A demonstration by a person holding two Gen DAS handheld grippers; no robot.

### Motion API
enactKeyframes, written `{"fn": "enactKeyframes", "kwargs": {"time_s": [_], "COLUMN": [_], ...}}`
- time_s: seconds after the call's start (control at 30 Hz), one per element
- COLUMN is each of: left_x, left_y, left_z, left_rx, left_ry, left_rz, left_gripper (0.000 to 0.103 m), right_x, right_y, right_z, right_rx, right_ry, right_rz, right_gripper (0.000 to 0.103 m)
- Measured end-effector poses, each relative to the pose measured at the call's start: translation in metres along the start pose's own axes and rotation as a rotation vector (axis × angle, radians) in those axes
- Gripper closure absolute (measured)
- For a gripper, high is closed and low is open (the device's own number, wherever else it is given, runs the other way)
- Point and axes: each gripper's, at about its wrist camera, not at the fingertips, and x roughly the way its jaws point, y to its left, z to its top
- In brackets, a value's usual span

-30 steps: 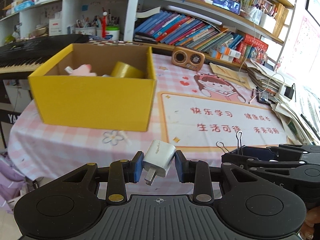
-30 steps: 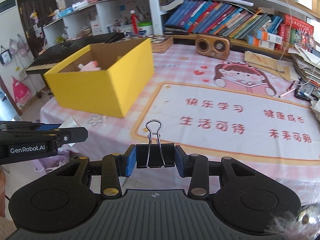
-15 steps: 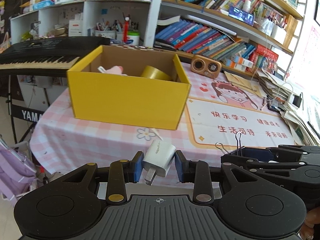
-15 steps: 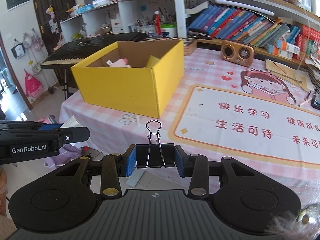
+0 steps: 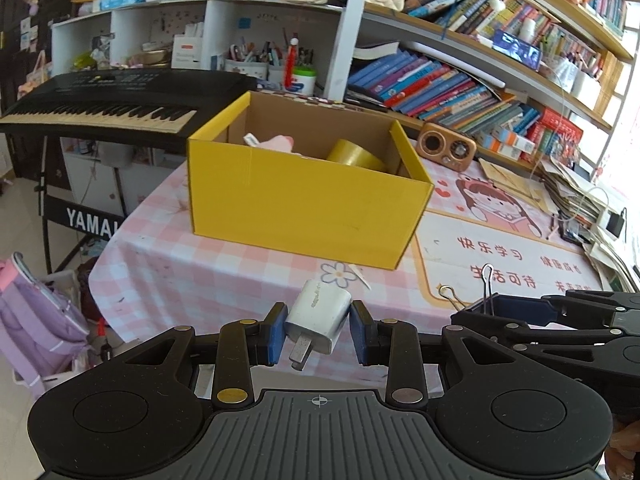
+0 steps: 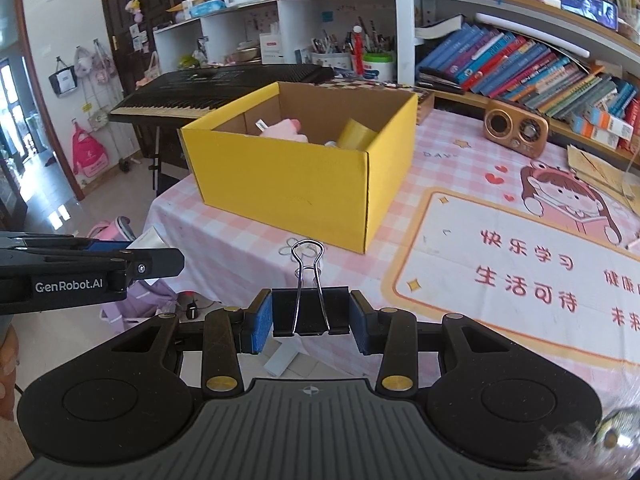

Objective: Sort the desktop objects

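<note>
My left gripper [image 5: 318, 330] is shut on a white plug charger [image 5: 318, 318], held in the air off the table's near edge. My right gripper [image 6: 307, 318] is shut on a black binder clip [image 6: 308, 312], also off the near edge. An open yellow cardboard box [image 5: 304, 208] stands on the pink checked tablecloth [image 5: 192, 268] ahead; it holds a pink plush toy [image 5: 276, 145] and a yellow tape roll [image 5: 354, 154]. The box also shows in the right wrist view [image 6: 288, 184]. The right gripper shows at the right of the left wrist view [image 5: 496, 312].
A printed desk mat [image 6: 520, 264] covers the table's right part. A small brown radio [image 6: 514, 128] stands behind it, with bookshelves beyond. A black keyboard [image 5: 100, 108] stands left of the table. A purple backpack [image 5: 32, 320] lies on the floor at left.
Both grippers have pulled back from the table and risen, holding their objects. The yellow box now looks farther off and more centred.
</note>
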Motion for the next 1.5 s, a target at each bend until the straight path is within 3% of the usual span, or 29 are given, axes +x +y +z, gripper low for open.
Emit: {"fn": "enactKeyframes", "kwargs": {"time_s": [0.17, 0.4, 0.77, 1.07, 1.3, 1.5], "left_x": [0.002, 0.010, 0.060, 0.127, 0.164, 0.176], "left_y": [0.004, -0.001, -0.013, -0.031, -0.041, -0.044], "left_z": [0.009, 0.047, 0.115, 0.132, 0.124, 0.122], "left_rx": [-0.026, -0.015, 0.004, 0.058, 0.087, 0.090], "left_ry": [-0.035, -0.122, -0.196, -0.082, 0.041, 0.092], "left_rz": [-0.002, 0.011, 0.037, 0.062, 0.069, 0.066], "left_gripper": [0.071, 0.071, 0.071, 0.071, 0.071, 0.071], "right_x": [0.003, 0.011, 0.047, 0.091, 0.136, 0.169], "right_y": [-0.006, -0.032, -0.067, -0.084, -0.072, -0.063], "right_z": [0.014, 0.059, 0.136, 0.187, 0.202, 0.206], "right_rx": [-0.003, 0.021, -0.014, -0.047, -0.104, -0.165], "right_ry": [-0.023, -0.120, -0.221, -0.224, -0.121, -0.030], "right_rz": [0.002, 0.010, 0.031, 0.091, 0.170, 0.202], "right_gripper": [0.066, 0.066, 0.066, 0.066, 0.066, 0.065]}}
